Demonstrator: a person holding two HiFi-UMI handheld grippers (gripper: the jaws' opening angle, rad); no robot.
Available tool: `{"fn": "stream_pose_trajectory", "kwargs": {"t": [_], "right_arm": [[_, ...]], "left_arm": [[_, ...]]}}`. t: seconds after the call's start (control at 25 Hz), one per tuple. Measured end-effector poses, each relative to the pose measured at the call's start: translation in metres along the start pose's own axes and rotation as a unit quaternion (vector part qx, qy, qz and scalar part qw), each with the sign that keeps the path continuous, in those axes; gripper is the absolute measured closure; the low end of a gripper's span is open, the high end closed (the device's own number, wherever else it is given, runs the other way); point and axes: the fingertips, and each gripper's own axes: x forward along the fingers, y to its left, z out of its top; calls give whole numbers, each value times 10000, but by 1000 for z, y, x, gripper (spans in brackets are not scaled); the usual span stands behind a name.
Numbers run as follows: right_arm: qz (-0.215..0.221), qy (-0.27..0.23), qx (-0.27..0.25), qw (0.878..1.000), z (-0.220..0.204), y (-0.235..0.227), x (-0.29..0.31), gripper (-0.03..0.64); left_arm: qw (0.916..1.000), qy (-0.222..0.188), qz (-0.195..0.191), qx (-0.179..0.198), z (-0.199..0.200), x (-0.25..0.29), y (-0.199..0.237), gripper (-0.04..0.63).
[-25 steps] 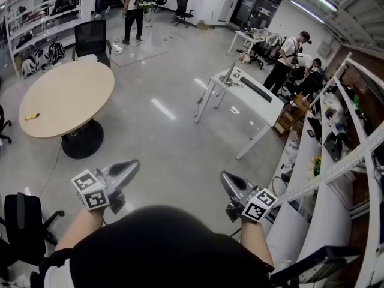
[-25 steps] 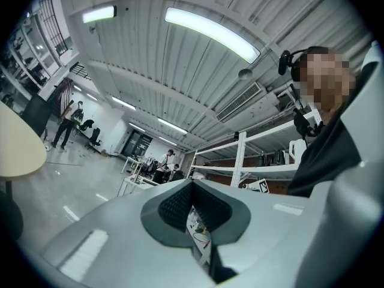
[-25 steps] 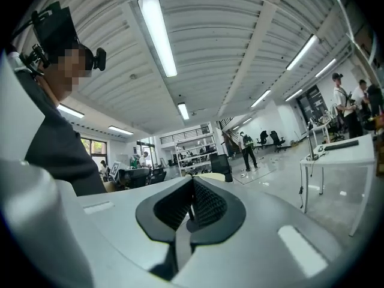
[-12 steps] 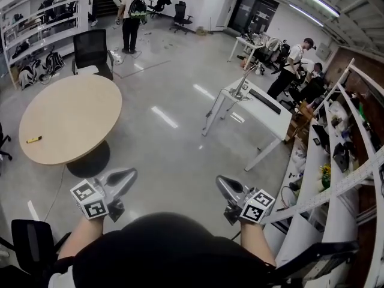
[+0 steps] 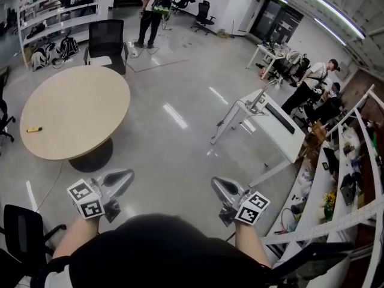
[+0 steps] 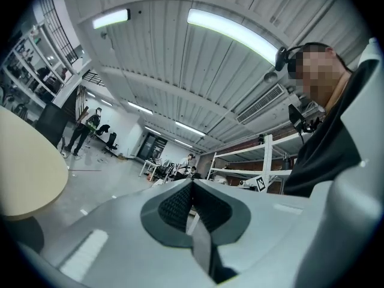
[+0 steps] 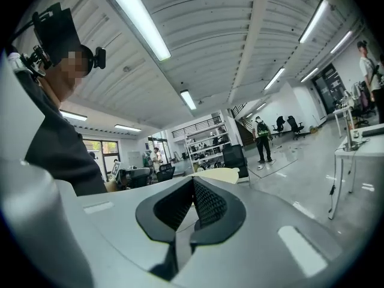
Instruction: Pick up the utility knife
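A small yellow object (image 5: 34,129), likely the utility knife, lies near the left edge of the round beige table (image 5: 78,110). It is too small to make out in detail. My left gripper (image 5: 129,174) and right gripper (image 5: 214,183) are held in front of my body, above the floor and well short of the table. Both are shut with nothing between their jaws. In the left gripper view the left gripper's pads (image 6: 177,204) meet, with the table's edge (image 6: 24,161) at the left. In the right gripper view the right gripper's pads (image 7: 207,203) are pressed together, with the table (image 7: 219,174) beyond them.
A black office chair (image 5: 107,38) stands behind the table and another (image 5: 18,233) at the lower left. A white desk (image 5: 270,122) stands to the right, before long white shelving (image 5: 348,179). People stand at the far end (image 5: 157,11) and by the desks (image 5: 312,80).
I have moved across the room. The table and the white desk have slid rightward in the head view. Both grippers stay shut in front of my body.
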Motion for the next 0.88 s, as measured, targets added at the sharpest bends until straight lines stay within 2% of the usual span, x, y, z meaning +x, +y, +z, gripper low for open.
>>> {"fn": "stream_pose_trajectory", "kwargs": {"t": [0.2, 0.44, 0.64, 0.88], "right_arm": [[394, -88, 183, 9990, 24, -83, 16, 601], [820, -104, -3, 9966, 69, -166, 18, 601], [914, -93, 76, 9957, 80, -229, 4, 602], [828, -186, 169, 9962, 89, -276, 2, 602]], "left_arm": [[9987, -133, 457, 184, 9, 58, 16, 602], [9970, -282, 660, 294, 22, 145, 20, 602], [9963, -269, 748, 334, 16, 207, 20, 602], [9966, -107, 776, 266, 11, 248, 38, 603]]}}
